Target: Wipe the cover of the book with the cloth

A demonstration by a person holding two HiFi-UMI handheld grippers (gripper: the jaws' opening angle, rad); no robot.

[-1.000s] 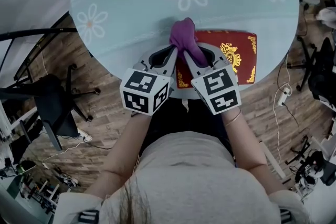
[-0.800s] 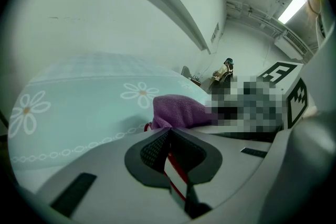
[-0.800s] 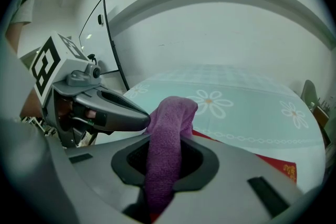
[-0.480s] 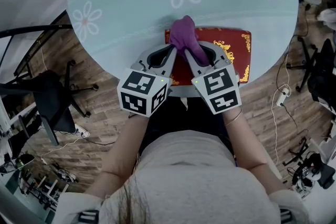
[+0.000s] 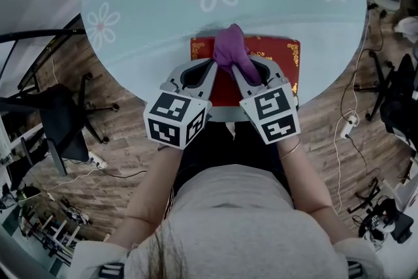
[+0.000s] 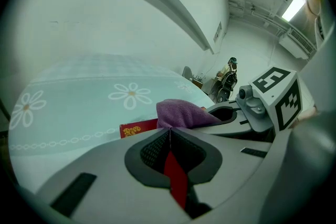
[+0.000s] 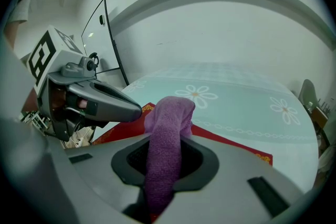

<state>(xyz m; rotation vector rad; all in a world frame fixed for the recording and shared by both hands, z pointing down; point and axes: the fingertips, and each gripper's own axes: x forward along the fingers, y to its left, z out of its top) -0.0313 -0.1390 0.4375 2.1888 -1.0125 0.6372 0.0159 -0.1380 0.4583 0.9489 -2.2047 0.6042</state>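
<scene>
book [image 5: 273, 48]: red with gold trim, flat at table's near edge
cloth [image 5: 230, 49]: purple, bunched on the cover's middle
right gripper [image 5: 243, 75]: jaws clamped on cloth's tail
left gripper [image 5: 210, 65]: jaws pressed together, nothing between them, just beside cloth
table [image 5: 163, 23]: round, pale blue daisy covering

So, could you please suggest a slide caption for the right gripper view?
Right gripper clamps a purple terry cloth over the gold-trimmed red book on a pale blue daisy-print table.
</scene>
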